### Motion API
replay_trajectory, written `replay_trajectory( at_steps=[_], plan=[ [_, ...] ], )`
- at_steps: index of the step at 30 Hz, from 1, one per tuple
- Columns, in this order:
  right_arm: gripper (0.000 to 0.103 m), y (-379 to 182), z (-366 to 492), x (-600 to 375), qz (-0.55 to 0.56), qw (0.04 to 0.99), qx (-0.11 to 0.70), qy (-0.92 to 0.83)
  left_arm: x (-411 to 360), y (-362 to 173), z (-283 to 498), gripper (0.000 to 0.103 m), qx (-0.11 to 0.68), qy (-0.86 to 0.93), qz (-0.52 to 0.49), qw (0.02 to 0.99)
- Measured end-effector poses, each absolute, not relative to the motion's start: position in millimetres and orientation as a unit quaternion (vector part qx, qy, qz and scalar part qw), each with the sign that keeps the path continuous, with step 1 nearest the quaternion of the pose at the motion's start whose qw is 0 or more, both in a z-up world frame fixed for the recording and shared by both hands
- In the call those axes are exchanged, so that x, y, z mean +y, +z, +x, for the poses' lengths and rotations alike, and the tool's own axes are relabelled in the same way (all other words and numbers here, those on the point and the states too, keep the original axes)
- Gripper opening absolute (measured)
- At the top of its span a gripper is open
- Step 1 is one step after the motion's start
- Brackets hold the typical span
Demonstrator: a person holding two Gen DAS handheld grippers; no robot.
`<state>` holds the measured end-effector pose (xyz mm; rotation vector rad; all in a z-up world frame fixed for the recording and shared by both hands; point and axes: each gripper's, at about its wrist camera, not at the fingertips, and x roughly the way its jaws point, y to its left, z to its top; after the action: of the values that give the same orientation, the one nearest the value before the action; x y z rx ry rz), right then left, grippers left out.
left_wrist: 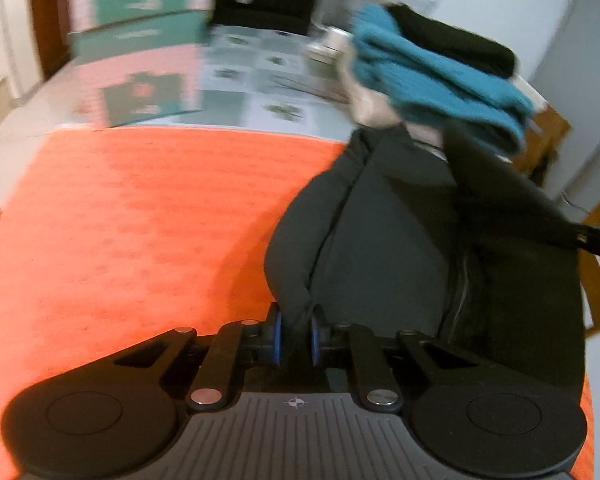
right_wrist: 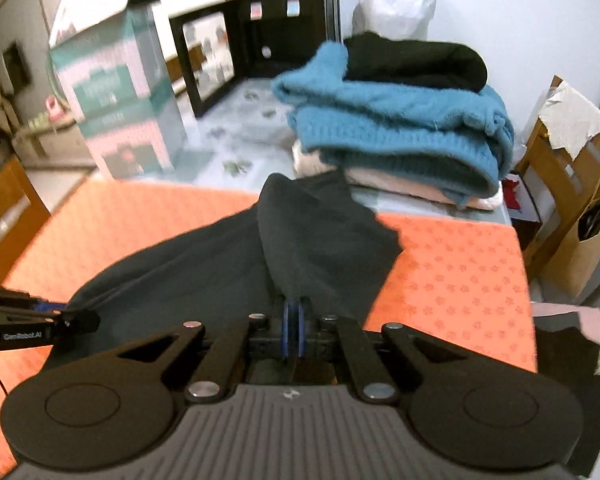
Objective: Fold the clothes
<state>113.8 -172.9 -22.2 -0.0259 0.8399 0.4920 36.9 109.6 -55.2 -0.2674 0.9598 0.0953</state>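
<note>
A dark garment [left_wrist: 400,240] is spread over the orange surface [left_wrist: 140,220]. One bunched edge is pinched by the left tongs [left_wrist: 298,336], another by the right tongs [right_wrist: 293,330]; folded clothes [right_wrist: 400,128] are stacked at 1 o'clock.

Mat [left_wrist: 140,216] lying on surface [left_wrist: 240,80], covering near part. Garment [left_wrist: 380,240] lying across mat, reaching mat's far edge. Left tool [left_wrist: 298,334] gripping garment's near-left fold; right tool [right_wrist: 293,330] gripping fold to its right, both at near edge. Left tool [right_wrist: 66,318] showing at left in right wrist view. Stack of folded clothes [right_wrist: 400,132] sitting behind garment, far right on surface. Carton [right_wrist: 116,108] standing far left behind mat. Open box [right_wrist: 260,40] sitting behind carton and stack. Chair [right_wrist: 572,184] standing right of surface.
</note>
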Motion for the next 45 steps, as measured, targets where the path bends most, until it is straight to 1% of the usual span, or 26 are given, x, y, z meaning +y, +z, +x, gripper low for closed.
replay_trajectory(
  at_steps=[3, 9, 15, 20, 23, 24, 26, 28, 29, 30, 31, 33, 34, 35, 36, 38, 45],
  plan=[
    [0.005, -17, 108, -167, 0.009, 0.881, 0.401, 0.25, 141, -49, 16, 0.016, 0.461, 0.082, -0.154, 0.87],
    [0.005, -19, 103, -128, 0.007, 0.88, 0.391, 0.27, 190, -46, -39, 0.016, 0.467, 0.151, -0.21, 0.846],
    [0.005, -26, 110, -98, -0.009, 0.874, 0.392, 0.286, 205, -63, -94, 0.016, 0.482, 0.192, -0.247, 0.819],
    [0.005, -37, 129, -85, -0.032, 0.869, 0.405, 0.281, 198, -72, -111, 0.018, 0.486, 0.182, -0.253, 0.816],
    [0.005, -43, 145, -83, -0.042, 0.868, 0.417, 0.267, 189, -72, -108, 0.026, 0.489, 0.168, -0.242, 0.821],
    [0.005, -50, 151, -84, -0.046, 0.864, 0.427, 0.261, 186, -73, -107, 0.026, 0.491, 0.165, -0.237, 0.822],
    [0.006, -70, 163, -86, -0.054, 0.851, 0.458, 0.249, 185, -75, -107, 0.032, 0.492, 0.165, -0.234, 0.822],
    [0.008, -93, 168, -89, -0.067, 0.834, 0.489, 0.246, 186, -76, -108, 0.036, 0.493, 0.168, -0.235, 0.821],
    [0.01, -99, 167, -91, -0.073, 0.831, 0.494, 0.246, 188, -73, -109, 0.04, 0.49, 0.166, -0.241, 0.821],
    [0.012, -103, 165, -94, -0.079, 0.829, 0.495, 0.248, 190, -70, -110, 0.04, 0.486, 0.162, -0.248, 0.822],
    [0.013, -104, 161, -97, -0.084, 0.828, 0.492, 0.254, 192, -66, -112, 0.042, 0.481, 0.158, -0.255, 0.824],
    [0.018, -99, 153, -101, -0.098, 0.829, 0.481, 0.268, 195, -56, -110, 0.049, 0.465, 0.146, -0.261, 0.833],
    [0.02, -96, 150, -103, -0.106, 0.829, 0.475, 0.275, 197, -50, -108, 0.057, 0.456, 0.14, -0.263, 0.839],
    [0.025, -94, 146, -105, -0.113, 0.83, 0.469, 0.281, 198, -44, -106, 0.061, 0.447, 0.134, -0.265, 0.844],
    [0.033, -89, 144, -106, -0.119, 0.831, 0.461, 0.288, 199, -41, -102, 0.062, 0.442, 0.131, -0.259, 0.849],
    [0.041, -79, 141, -107, -0.129, 0.833, 0.446, 0.302, 201, -39, -89, 0.063, 0.437, 0.13, -0.24, 0.857],
    [0.043, -50, 148, -89, -0.14, 0.814, 0.415, 0.382, 216, -59, -26, 0.063, 0.461, 0.125, -0.212, 0.852]
  ],
)
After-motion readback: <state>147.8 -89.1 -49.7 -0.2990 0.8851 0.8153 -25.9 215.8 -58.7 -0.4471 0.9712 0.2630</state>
